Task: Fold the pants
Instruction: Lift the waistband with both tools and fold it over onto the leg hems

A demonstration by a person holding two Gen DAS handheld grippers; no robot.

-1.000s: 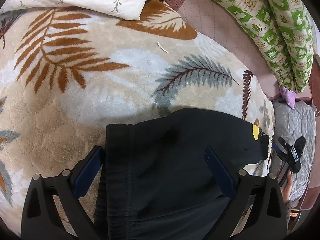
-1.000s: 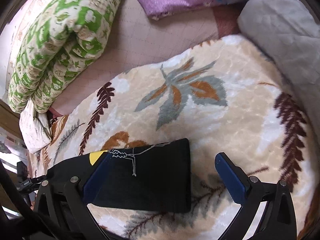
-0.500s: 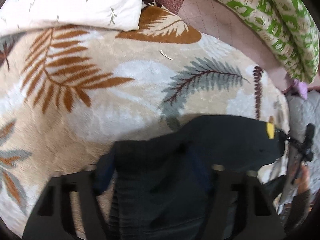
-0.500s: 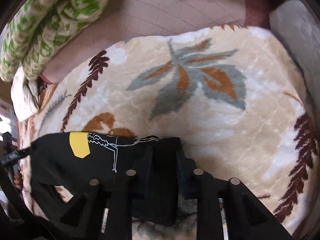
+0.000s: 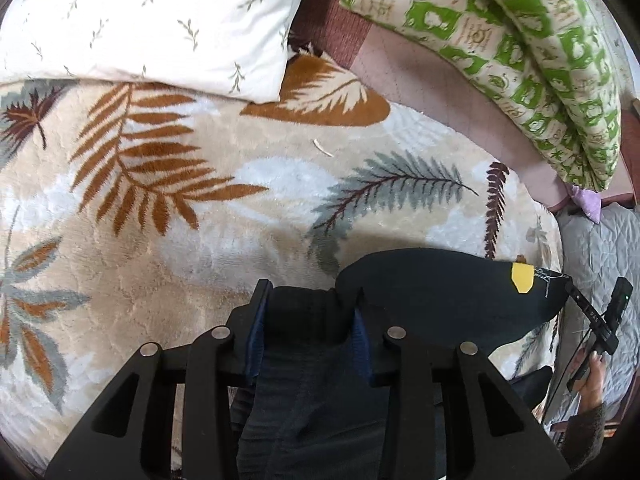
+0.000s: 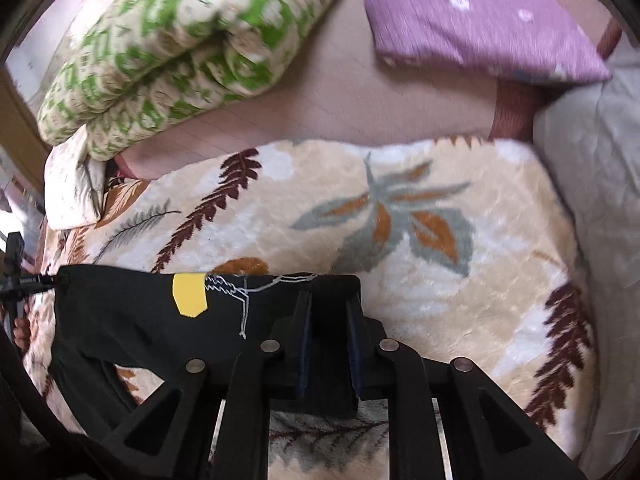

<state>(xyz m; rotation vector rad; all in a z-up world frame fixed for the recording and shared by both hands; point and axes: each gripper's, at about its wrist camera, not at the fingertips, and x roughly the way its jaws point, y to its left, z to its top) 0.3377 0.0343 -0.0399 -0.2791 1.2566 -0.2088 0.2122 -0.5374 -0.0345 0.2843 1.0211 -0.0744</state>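
Observation:
Black pants (image 5: 432,292) with a yellow patch lie on a leaf-patterned blanket (image 5: 180,200). My left gripper (image 5: 308,312) is shut on the waistband end of the pants, cloth bunched between its pads. In the right wrist view my right gripper (image 6: 328,320) is shut on the other end of the pants (image 6: 132,316), near the yellow patch and white stitching. The pants hang stretched between the two grippers, lifted a little off the blanket (image 6: 400,220).
A white pillow (image 5: 140,20) lies at the back left. A green patterned quilt (image 5: 520,52) lies folded at the back. A purple pillow (image 6: 472,20) and a grey quilt (image 6: 592,184) lie to the right.
Both grippers were open over the pants' ends a second ago. Both have shut on the cloth and lifted it slightly.

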